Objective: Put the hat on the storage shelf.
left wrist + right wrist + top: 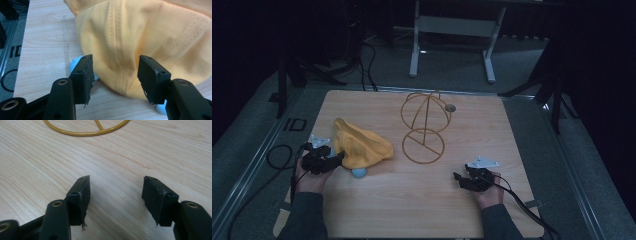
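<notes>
Where the person's forearms enter from the near edge of the wooden table (412, 200), two hand-held grippers are recorded.

Item 1, left gripper (339, 159): held low at the near-left of the table, the hand wrapped around its body from behind, jaws pointing right toward the yellow cap (359, 145). In the left gripper view (115, 75) the jaws stand wide apart, one on either side of the cap's near edge, with fabric bulging between them; whether the pads actually touch the cloth cannot be told. Nothing is clamped.

Item 2, right gripper (458, 177): held low at the near-right, hand behind it, jaws pointing left and slightly away from the person. In the right gripper view (116, 195) the jaws are spread wide over bare wood, holding nothing.

Item 3, yellow cap (150, 37): lies crumpled on the left half of the table, crown seams upward. A pale blue part (359, 173) shows from under its near edge, resting on the wood.

Item 4, wire stand (424, 122): gold-coloured, a flat ring base with an upright rounded frame, standing at table centre, right of the cap and apart from it. Its base ring (87, 130) lies ahead of the right gripper, well apart.
</notes>
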`<state>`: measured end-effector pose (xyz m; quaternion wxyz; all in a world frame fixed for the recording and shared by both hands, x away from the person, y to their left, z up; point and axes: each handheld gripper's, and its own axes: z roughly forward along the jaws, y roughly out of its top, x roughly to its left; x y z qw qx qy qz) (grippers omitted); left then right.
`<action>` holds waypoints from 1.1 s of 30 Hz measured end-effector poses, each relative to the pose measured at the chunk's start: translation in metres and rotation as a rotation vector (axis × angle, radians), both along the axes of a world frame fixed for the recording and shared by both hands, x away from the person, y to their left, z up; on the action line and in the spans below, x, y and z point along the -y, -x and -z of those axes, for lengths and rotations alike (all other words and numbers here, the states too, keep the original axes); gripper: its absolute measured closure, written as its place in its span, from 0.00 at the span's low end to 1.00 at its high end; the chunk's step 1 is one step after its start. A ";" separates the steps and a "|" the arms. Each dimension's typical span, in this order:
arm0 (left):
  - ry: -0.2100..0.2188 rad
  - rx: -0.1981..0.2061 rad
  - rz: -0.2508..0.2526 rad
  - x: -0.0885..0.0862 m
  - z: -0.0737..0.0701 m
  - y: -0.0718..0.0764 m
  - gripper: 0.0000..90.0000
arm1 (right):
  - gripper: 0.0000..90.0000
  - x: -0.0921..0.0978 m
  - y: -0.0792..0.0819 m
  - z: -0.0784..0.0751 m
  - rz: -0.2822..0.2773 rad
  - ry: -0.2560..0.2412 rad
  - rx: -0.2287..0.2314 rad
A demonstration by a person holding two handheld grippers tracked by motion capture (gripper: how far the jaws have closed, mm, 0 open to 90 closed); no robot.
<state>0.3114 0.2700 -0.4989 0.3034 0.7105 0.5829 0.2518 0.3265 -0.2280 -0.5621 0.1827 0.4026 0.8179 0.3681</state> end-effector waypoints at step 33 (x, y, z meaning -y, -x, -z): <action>-0.071 -0.046 -0.098 -0.043 0.024 -0.011 0.59 | 0.40 0.000 0.000 0.000 -0.018 0.002 -0.004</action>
